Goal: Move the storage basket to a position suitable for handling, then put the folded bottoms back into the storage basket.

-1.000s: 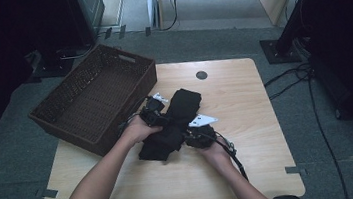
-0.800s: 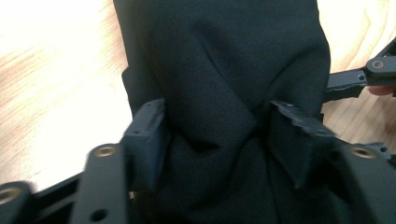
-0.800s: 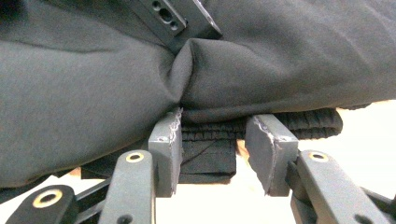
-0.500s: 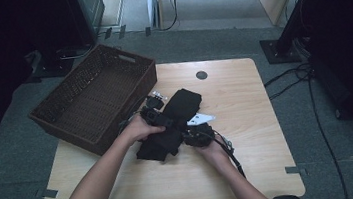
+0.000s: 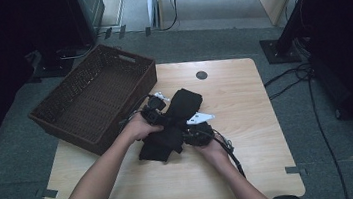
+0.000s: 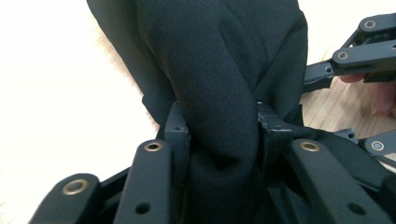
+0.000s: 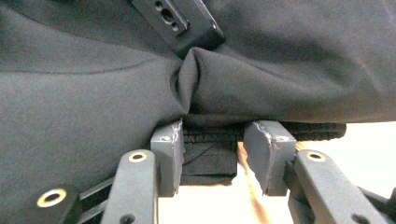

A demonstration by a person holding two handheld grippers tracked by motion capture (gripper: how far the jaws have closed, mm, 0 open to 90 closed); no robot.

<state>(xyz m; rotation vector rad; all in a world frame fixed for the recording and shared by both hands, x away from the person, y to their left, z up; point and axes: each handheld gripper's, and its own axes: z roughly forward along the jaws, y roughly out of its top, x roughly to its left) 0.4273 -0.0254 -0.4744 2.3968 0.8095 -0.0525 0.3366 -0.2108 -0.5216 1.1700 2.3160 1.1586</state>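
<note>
Left claw [image 6: 218, 135] just closed, clamped on black cloth [image 6: 215, 70] — right claw's [image 7: 212, 154] grip unclear

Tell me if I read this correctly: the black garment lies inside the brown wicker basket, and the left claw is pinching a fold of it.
Not quite. The black garment lies on the wooden table, beside the brown wicker basket, not inside it; the high view shows this. The rest holds: in the left gripper view, the left claw pinches a fold of the cloth, after its jaws have just closed on it.

Right claw [image 7: 223, 156] straddles black garment [image 7: 93, 107] hem.
</note>
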